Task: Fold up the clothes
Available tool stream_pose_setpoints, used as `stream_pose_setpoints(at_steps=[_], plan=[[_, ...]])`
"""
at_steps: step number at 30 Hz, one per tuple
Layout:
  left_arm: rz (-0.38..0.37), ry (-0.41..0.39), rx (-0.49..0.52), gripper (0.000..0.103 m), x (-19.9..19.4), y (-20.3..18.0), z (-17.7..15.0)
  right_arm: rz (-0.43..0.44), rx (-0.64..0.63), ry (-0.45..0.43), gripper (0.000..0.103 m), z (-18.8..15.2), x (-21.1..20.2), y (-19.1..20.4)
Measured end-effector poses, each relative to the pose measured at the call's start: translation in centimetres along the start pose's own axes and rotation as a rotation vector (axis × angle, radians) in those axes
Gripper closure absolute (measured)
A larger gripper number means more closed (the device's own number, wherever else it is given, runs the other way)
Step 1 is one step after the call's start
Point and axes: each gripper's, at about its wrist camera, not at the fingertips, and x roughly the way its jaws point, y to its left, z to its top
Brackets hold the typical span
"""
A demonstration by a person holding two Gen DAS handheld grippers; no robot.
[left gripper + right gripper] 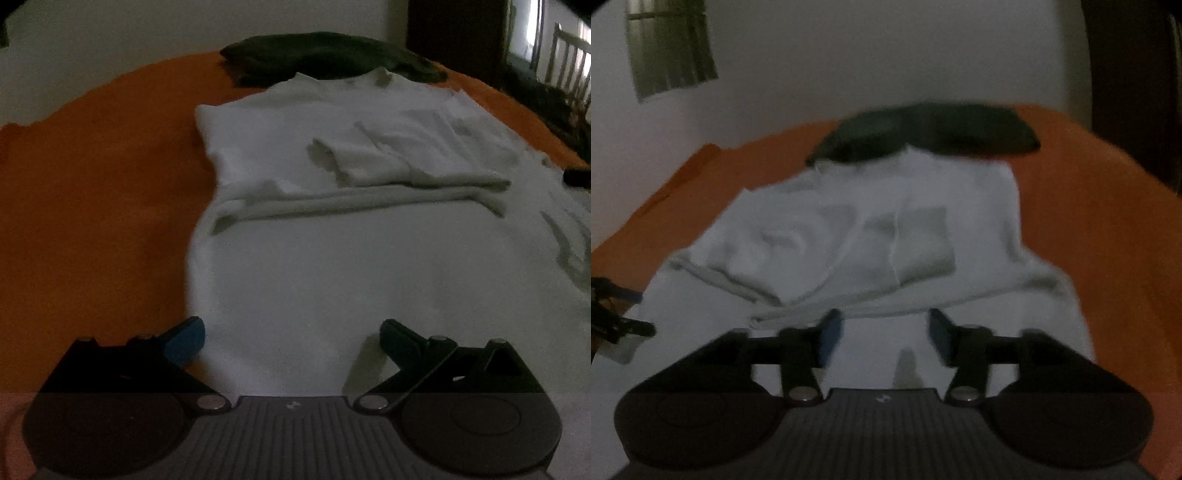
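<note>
A white shirt [314, 258] lies spread on an orange bed cover [92, 203], its sleeves folded in across the chest and its collar at the far end. My left gripper [291, 339] hangs open over the shirt's near hem at its left edge, with nothing between the fingers. The right wrist view shows the same shirt [849, 236] from the other side. My right gripper [884, 336] is open just above the cloth near the folded sleeve, holding nothing. The left gripper's dark tip [624, 325] shows at that view's left edge.
A dark green pillow [325, 55] lies beyond the collar at the head of the bed. White wall stands behind. A dark cabinet [458, 33] and a pale chair [565, 62] are at the far right. A curtained window [670, 48] is high on the left.
</note>
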Motion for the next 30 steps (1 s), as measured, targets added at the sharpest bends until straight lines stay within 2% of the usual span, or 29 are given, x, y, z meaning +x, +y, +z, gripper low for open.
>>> stream_pose_setpoints(at_steps=[1,5,10,13,15,18,21,23,26,29,30], plan=[[0.006,-0.004,0.062,0.001,-1.0,0.2,-0.2,0.011,-0.022,0.002,0.033,-0.1,-0.7,-0.1],[0.028,-0.020,0.312,0.001,-4.9,1.1,-1.0,0.039,-0.160,0.066,0.033,-1.1,-3.6,-0.5],[0.056,-0.039,0.625,0.001,-9.8,2.2,-1.9,0.212,-0.386,0.160,0.039,-1.8,-7.9,-2.7],[0.073,-0.051,0.812,0.001,-12.7,2.8,-2.5,0.286,-0.675,0.257,0.040,-2.1,-10.3,-4.1],[0.079,-0.063,0.944,0.001,-14.5,3.2,-3.0,0.291,-0.820,0.303,0.042,-2.5,-11.4,-5.1],[-0.002,-0.165,1.227,0.003,-14.6,2.3,-6.0,0.327,-1.008,0.275,0.043,-4.1,-12.9,-6.4],[-0.079,-0.330,1.439,0.007,-13.5,0.3,-10.3,0.367,-1.219,0.194,0.043,-6.9,-14.2,-7.2],[-0.145,-0.409,1.485,0.007,-12.6,-1.1,-12.9,0.370,-1.311,0.140,0.043,-8.8,-14.6,-7.7],[-0.244,-0.445,1.497,0.007,-11.2,-2.7,-16.4,0.402,-1.399,0.103,0.043,-11.0,-15.0,-8.2],[-0.235,-0.509,1.451,0.008,-10.1,-2.8,-18.0,0.439,-1.486,0.060,0.043,-13.1,-15.6,-8.6],[-0.252,-0.503,1.415,0.014,-9.7,-2.5,-17.7,0.449,-1.497,0.049,0.044,-13.4,-15.7,-8.6]])
